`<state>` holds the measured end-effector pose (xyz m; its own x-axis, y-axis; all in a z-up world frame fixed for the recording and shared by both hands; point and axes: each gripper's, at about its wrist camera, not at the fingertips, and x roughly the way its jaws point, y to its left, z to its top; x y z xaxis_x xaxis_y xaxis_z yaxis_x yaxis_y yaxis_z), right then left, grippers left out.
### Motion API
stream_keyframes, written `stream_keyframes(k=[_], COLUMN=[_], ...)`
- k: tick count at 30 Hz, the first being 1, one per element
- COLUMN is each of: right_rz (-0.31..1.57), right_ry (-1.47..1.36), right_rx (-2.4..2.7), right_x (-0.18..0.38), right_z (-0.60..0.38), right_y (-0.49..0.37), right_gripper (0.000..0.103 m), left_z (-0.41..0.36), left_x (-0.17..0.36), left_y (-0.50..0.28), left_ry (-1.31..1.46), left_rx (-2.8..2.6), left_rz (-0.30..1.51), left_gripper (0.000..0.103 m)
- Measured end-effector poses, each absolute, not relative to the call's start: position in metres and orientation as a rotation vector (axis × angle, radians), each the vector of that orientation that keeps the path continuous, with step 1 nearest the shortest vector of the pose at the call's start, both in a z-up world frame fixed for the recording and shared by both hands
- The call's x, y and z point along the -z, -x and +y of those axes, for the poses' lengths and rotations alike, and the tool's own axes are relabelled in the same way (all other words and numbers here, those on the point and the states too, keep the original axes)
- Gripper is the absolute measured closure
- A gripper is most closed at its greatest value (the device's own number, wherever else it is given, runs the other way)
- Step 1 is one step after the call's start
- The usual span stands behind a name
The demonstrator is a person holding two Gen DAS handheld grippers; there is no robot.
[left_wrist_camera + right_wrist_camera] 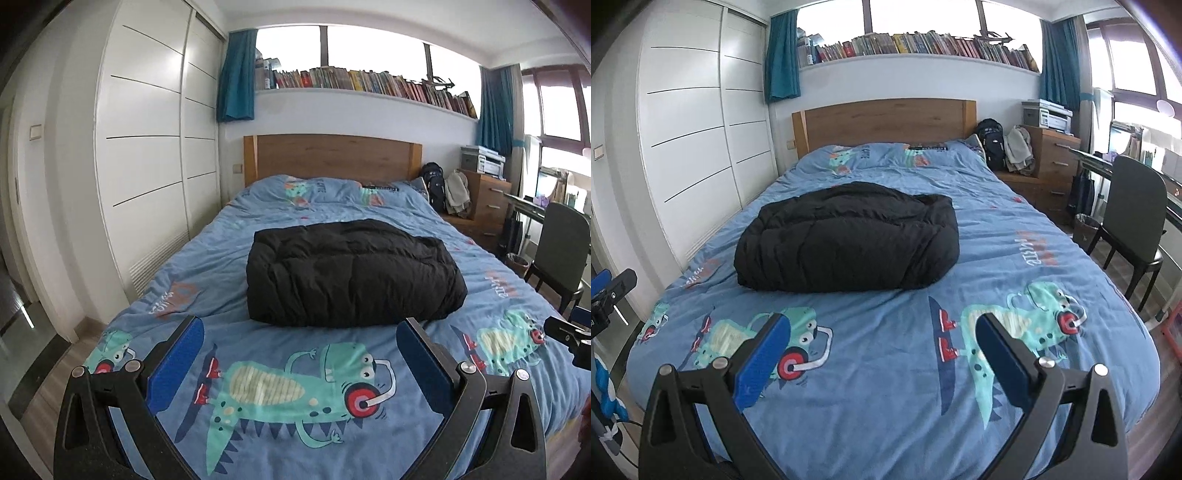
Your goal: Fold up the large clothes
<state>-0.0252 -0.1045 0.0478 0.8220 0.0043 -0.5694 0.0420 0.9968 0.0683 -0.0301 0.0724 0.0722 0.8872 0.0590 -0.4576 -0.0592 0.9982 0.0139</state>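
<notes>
**Both grippers empty above bed foot**

Left gripper [300, 334] and right gripper [882, 330]: jaws spread wide, holding nothing, above the blue dinosaur-print duvet [258, 435]. Black padded coat [351, 271] lies folded mid-bed, beyond both. Wooden headboard [332, 155] behind.

Both wrist views from the bed's [258, 229] foot, facing its headboard [882, 122].

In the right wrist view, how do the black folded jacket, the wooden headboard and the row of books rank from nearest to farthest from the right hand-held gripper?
From the right hand-held gripper, open above the bedcover:
1. Black folded jacket, mid-bed, ahead and slightly left.
2. Wooden headboard, at the far end of the bed.
3. Row of books, on the ledge above the headboard.
</notes>
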Motion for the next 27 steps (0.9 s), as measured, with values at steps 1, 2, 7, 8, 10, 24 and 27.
stream_keyframes(k=[1, 2, 7, 8, 10, 24, 27], right_rz=[0.608, 0.609, 0.625, 0.631, 0.636, 0.677, 0.678], right_ry=[-0.082, -0.084, -0.108, -0.112, -0.115, -0.148, -0.148], right_rx=[0.023, 0.027, 0.029, 0.031, 0.036, 0.046, 0.047], right_x=[-0.047, -0.046, -0.039, -0.037, -0.035, -0.022, -0.022], right_z=[-0.106, -0.108, -0.115, -0.116, -0.119, -0.123, -0.123], right_y=[0.026, 0.027, 0.028, 0.028, 0.029, 0.033, 0.034], right_gripper=[0.002, 0.002, 0.002, 0.002, 0.002, 0.002, 0.002], left_z=[0.071, 0.07, 0.069, 0.069, 0.07, 0.079, 0.081], left_x=[-0.071, -0.07, -0.063, -0.061, -0.058, -0.051, -0.052], left_y=[0.031, 0.032, 0.032, 0.033, 0.033, 0.043, 0.044], left_ry=[-0.004, -0.007, -0.02, -0.021, -0.019, -0.003, 0.003], left_rx=[-0.06, -0.06, -0.044, -0.042, -0.041, -0.035, -0.038], left_rz=[0.478, 0.48, 0.504, 0.511, 0.522, 0.529, 0.527], left_gripper=[0.001, 0.001, 0.001, 0.001, 0.001, 0.001, 0.001])
